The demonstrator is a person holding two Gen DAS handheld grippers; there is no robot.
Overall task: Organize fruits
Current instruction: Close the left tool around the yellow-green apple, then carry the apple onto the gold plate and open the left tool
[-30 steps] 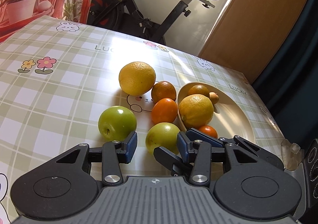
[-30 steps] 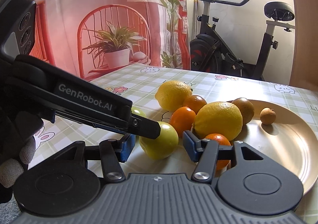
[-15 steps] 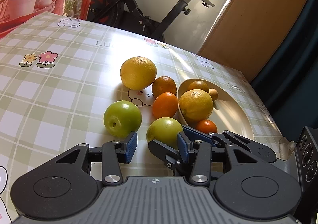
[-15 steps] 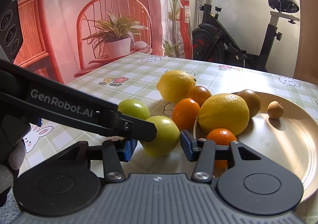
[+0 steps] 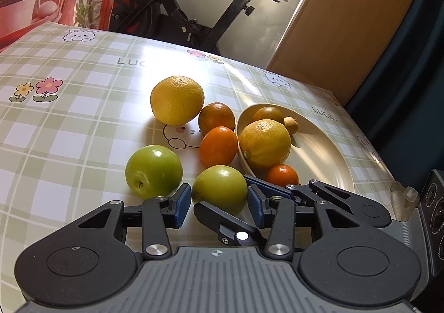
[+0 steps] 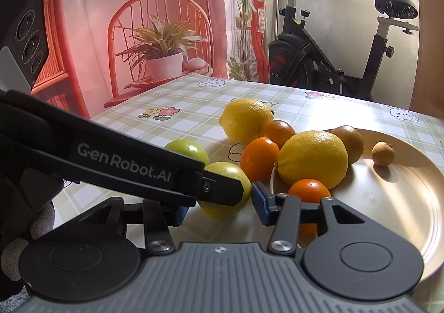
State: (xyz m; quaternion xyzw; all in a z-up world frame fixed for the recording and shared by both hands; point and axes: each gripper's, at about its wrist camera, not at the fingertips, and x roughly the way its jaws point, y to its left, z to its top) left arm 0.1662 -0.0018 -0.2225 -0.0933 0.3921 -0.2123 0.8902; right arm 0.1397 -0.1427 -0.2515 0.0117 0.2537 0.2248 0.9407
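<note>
Both sets of jaws are standing apart around one target: you are bringing the left gripper (image 5: 219, 203) and the right gripper (image 6: 219, 206) closer onto the near green apple (image 5: 219, 188), which now sits between their pads, ungripped, on the tablecloth (image 5: 69, 118) just beside the plate (image 5: 327, 152). Only one gripper needs it; I'd judge you should be backing the other off toward the far green apple (image 5: 153, 170).

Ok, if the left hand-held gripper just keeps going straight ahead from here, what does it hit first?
Most likely the nearer green apple, which sits right between the open pads of the left hand-held gripper. One finger of the right hand-held gripper crosses low in front of it, so depth is unclear; that may touch first.
</note>
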